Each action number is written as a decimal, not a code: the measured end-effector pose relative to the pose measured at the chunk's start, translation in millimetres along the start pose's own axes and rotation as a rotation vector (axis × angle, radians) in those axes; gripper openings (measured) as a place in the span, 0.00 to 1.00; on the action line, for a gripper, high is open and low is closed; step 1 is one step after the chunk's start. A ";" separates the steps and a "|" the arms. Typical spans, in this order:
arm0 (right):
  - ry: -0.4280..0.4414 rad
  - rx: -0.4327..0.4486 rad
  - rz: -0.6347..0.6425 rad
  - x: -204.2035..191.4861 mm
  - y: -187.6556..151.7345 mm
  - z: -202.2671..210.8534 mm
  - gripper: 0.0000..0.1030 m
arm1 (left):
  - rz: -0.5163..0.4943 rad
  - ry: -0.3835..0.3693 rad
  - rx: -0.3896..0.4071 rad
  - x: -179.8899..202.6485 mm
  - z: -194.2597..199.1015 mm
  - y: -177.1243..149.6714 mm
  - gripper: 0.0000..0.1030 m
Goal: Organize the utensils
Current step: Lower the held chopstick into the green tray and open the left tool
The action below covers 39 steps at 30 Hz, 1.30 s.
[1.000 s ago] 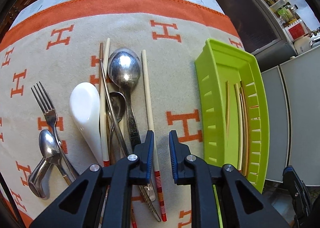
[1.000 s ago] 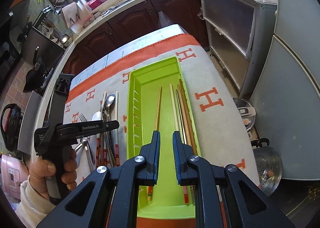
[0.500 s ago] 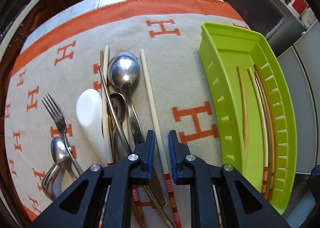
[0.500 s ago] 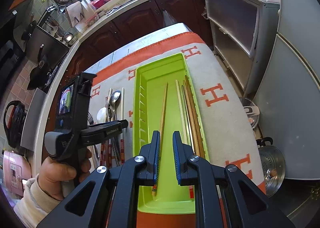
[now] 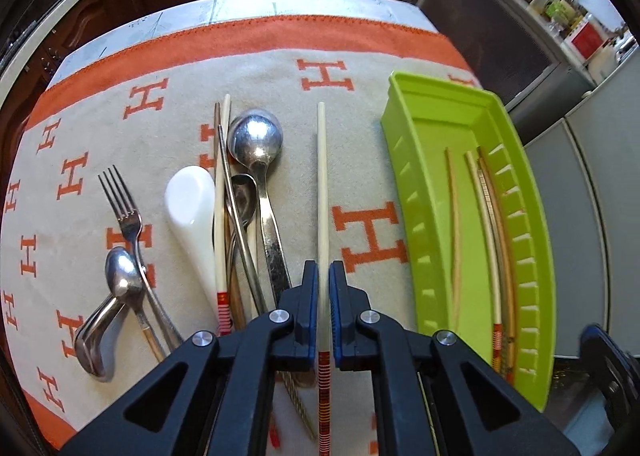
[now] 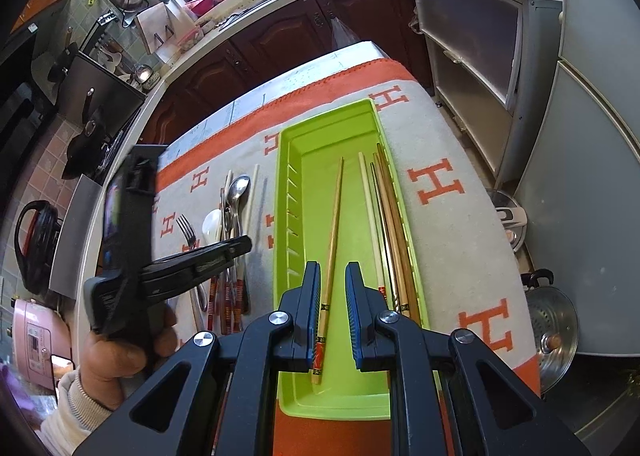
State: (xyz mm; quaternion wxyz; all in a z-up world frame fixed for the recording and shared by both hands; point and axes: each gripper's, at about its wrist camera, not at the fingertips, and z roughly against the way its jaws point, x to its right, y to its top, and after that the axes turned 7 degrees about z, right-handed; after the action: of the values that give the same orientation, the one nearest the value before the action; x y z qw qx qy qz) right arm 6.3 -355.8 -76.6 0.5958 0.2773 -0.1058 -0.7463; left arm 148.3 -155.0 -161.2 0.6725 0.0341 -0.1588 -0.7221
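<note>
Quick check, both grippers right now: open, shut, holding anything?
Left gripper: shut on the cream chopstick, lifted off the cloth.
Right gripper: open, empty, above the green tray.

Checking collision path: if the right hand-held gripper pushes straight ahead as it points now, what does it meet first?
Probably the lone brown wooden chopstick lying in the lime-green plastic tray. It runs up between the right hand-held gripper jaws, which are open. Height above the tray is unclear.

A lime-green tray (image 5: pixel 404 191) sits at three o'clock on a beige cloth (image 5: pixel 280 67) patterned with orange H's.
</note>
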 end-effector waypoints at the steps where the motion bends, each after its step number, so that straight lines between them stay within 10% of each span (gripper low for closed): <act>1: 0.000 0.001 -0.006 1.8 -0.2 -0.2 0.13 | 0.003 -0.015 0.002 -2.0 6.0 -0.6 0.03; 15: -0.021 0.031 -0.057 10.7 -7.5 12.1 0.13 | 0.031 -0.283 -0.023 -2.5 74.5 -4.2 0.03; 26: -0.049 0.050 -0.099 21.8 -18.1 29.5 0.13 | 0.028 -0.299 -0.112 48.4 30.3 -0.5 0.04; 31: -0.059 0.047 -0.101 23.6 -21.8 32.1 0.13 | -0.001 -0.271 -0.096 56.6 23.0 -6.0 0.32; 39: -0.060 0.036 -0.086 11.6 -19.6 25.7 0.13 | -0.054 -0.224 -0.030 40.1 48.3 -16.2 0.43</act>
State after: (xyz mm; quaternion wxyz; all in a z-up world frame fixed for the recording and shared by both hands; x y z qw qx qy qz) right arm -25.5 -366.0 -68.3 0.5547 0.2698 -0.1253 -0.7771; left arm 116.3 -184.8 -113.3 0.6315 -0.0525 -0.2208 -0.7414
